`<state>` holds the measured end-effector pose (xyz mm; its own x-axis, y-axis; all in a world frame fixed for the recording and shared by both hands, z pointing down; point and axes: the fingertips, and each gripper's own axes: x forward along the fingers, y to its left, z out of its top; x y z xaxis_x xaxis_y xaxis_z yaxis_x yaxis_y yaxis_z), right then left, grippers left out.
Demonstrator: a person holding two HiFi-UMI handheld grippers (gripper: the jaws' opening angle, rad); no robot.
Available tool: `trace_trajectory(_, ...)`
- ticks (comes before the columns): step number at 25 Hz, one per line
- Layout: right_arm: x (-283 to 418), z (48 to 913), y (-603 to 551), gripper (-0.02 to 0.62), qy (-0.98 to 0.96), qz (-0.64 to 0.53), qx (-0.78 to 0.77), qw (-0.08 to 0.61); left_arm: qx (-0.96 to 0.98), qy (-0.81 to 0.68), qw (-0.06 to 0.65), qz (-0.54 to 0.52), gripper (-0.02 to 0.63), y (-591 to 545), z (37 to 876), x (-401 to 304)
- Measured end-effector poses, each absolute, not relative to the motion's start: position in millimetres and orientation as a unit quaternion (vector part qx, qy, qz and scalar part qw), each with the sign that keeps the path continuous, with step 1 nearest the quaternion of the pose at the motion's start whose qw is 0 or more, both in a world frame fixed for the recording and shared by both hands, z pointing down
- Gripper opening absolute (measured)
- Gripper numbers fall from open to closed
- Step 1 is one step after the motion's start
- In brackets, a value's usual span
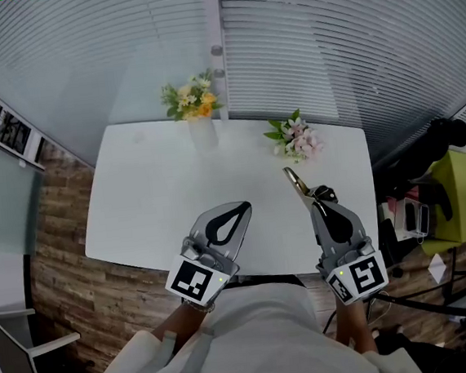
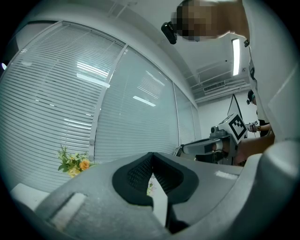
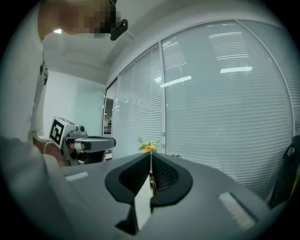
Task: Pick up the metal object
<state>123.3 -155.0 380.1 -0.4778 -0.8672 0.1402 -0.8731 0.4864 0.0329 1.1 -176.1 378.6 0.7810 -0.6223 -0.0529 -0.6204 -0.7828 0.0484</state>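
Head view: right gripper [image 1: 315,197] clamped on the metal object [image 1: 295,180] over the table [image 1: 152,197], the piece's long axis running straight out past the jaw tips toward the flowers [image 1: 298,139]; left gripper [image 1: 246,206] closed, empty, farther off

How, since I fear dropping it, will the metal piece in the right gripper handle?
Probably stiff: the metal piece juts straight from the right gripper without sagging. Likely light, since it looks thin. Its shiny surface, pinched by one end, might pivot or slip.
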Motion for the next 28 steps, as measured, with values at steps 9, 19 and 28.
trace_trajectory(9,118,362,-150,0.011,-0.860,0.008,0.505,0.069,0.943,-0.331,0.013,-0.038,0.005,-179,375,2)
trace_trajectory(19,116,356,-148,0.011,-0.862,0.009,0.503,0.061,0.943,-0.332,0.012,-0.039,0.005,-180,375,2)
trace_trajectory(28,115,351,-148,0.011,-0.861,0.006,0.505,0.061,0.942,-0.333,0.012,-0.039,0.005,-181,374,-1)
